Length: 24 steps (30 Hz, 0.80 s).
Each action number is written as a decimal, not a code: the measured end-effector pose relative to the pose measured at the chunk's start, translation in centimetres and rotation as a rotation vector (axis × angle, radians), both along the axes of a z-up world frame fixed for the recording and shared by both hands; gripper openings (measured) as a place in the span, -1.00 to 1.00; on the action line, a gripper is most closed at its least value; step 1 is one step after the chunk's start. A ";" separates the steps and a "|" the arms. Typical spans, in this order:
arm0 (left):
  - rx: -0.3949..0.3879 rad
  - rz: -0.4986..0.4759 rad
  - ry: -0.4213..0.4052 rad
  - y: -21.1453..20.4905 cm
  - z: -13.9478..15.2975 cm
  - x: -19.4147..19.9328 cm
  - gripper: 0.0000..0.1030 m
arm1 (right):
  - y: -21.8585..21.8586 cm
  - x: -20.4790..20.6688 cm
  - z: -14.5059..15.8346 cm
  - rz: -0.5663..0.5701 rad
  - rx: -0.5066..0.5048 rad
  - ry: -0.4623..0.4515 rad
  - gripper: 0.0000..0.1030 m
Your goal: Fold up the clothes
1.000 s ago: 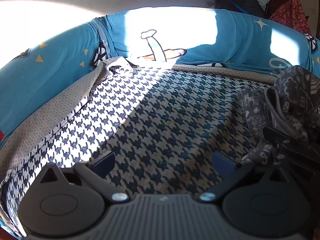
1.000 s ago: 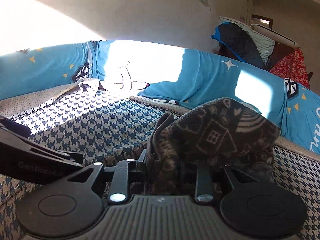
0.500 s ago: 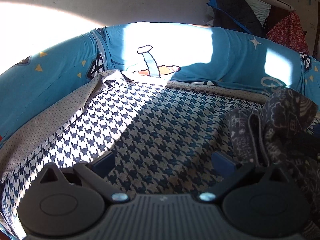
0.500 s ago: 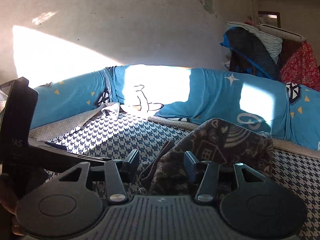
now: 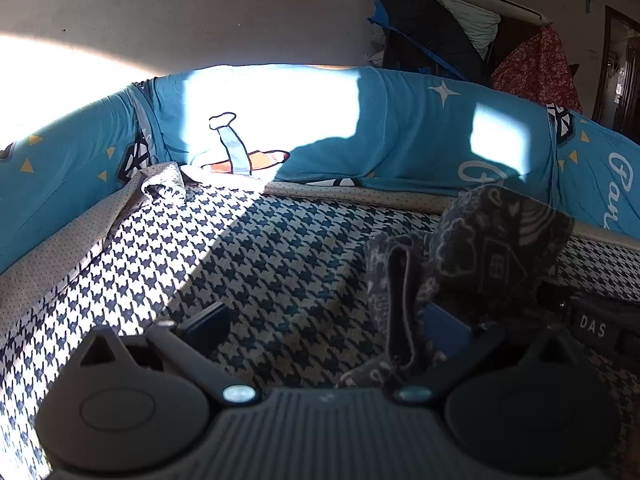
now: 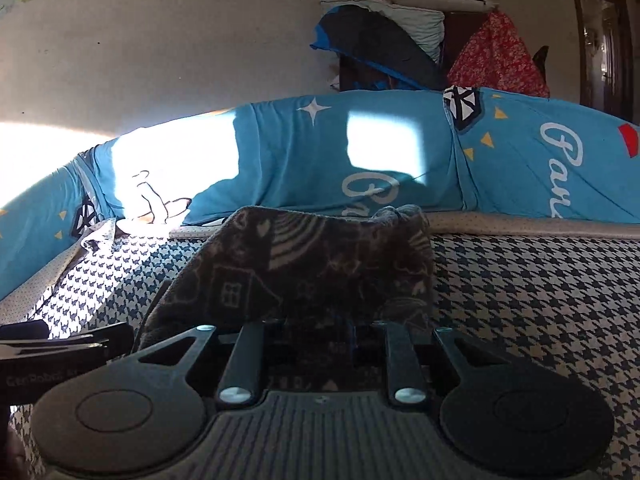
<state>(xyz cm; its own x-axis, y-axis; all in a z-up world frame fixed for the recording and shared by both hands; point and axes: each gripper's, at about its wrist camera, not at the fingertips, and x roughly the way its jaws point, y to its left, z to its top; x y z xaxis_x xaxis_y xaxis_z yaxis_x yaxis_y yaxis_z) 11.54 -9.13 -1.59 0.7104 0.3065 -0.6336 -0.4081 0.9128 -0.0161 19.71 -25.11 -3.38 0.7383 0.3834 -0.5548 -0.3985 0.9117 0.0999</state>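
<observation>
A dark fleece garment [image 5: 496, 240] with a pale house-and-cloud print is bunched up above the houndstooth bed sheet [image 5: 260, 272]. In the right wrist view the garment [image 6: 320, 264] rises straight ahead of my right gripper [image 6: 320, 340]. Its jaws are closing, with the bottom of the cloth pinched between them. My left gripper [image 5: 326, 324] is open over the sheet, nothing between its pads. Its right fingertip [image 5: 444, 328] sits against a hanging fold of the garment. The right gripper's body [image 5: 592, 320] shows at the right edge of the left wrist view.
Blue printed bolsters [image 6: 360, 160] line the back and sides of the bed, below a plaster wall. Piled bedding and a red floral cloth [image 6: 496, 60] sit behind at the right. A bright sun patch falls on the sheet at the left [image 5: 132, 248]. The left gripper's body [image 6: 60, 348] lies beside the garment.
The right jaws opened, then closed again on the garment, and that view swung right. The left gripper moved toward the garment, which now hangs at its right finger.
</observation>
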 end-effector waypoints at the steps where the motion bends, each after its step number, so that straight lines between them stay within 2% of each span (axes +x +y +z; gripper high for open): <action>1: -0.001 -0.006 0.003 -0.2 -0.1 0.2 1.00 | 0.1 0.4 -0.4 -0.010 -0.006 0.020 -0.61; 6: -0.009 0.000 0.013 -0.4 -0.2 0.7 1.00 | 0.7 1.7 -1.7 0.003 0.015 0.080 -0.61; 10: -0.023 0.011 0.017 0.2 -0.1 0.9 1.00 | 1.7 2.6 -1.3 0.045 0.084 0.072 -0.61; 16: -0.033 0.040 0.014 1.4 -0.1 1.1 1.00 | 4.2 4.5 -1.8 0.067 0.127 0.074 -0.61; 21: -0.058 0.034 0.029 1.8 -0.3 1.4 1.00 | 6.9 6.2 -3.5 0.081 0.094 0.088 -0.60; 24: -0.061 0.045 0.040 2.0 -0.5 1.5 1.00 | 7.5 7.5 -4.9 0.070 0.089 0.134 -0.58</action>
